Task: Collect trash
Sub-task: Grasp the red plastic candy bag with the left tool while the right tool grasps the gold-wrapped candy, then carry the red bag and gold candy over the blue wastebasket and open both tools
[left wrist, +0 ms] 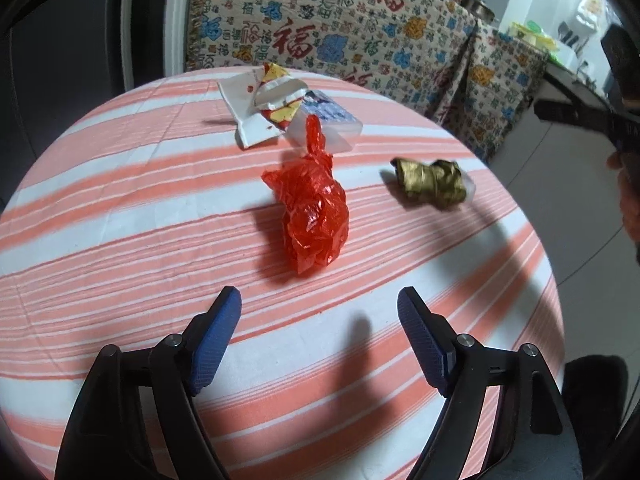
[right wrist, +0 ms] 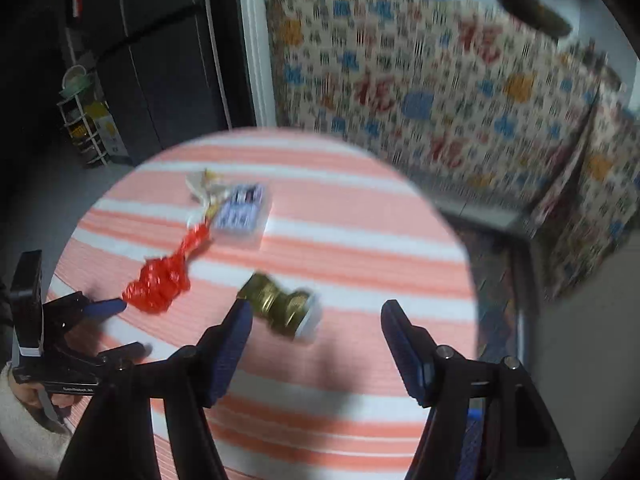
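On the table (left wrist: 120,240): a round top under a pink-and-white striped cloth carried all the trash; its near edge was cut off by both views.
Red bag (left wrist: 312,208): crumpled, lay mid-table, just ahead of the left gripper and apart from its pads.
Gold wrapper (left wrist: 434,184): crushed, lay to the right of the bag; a pale piece under it was too blurred in the right view to name.
Torn wrappers (left wrist: 260,108): white, red and yellow scraps lay at the far side, touching a clear box (left wrist: 332,120) with a blue print; the bag's tail hid part of the box.
Left gripper (left wrist: 320,300): jaws stood wide apart, nothing between them, above the cloth.
Right gripper (right wrist: 316,316): jaws released and empty; the gold wrapper showed beyond them, not gripped.
Hand (right wrist: 44,400): only a sleeve and fingers on the left tool's handle showed, at the frame's edge.
Backdrop: patterned cloth (left wrist: 360,32) hung behind; smeared in the right view.
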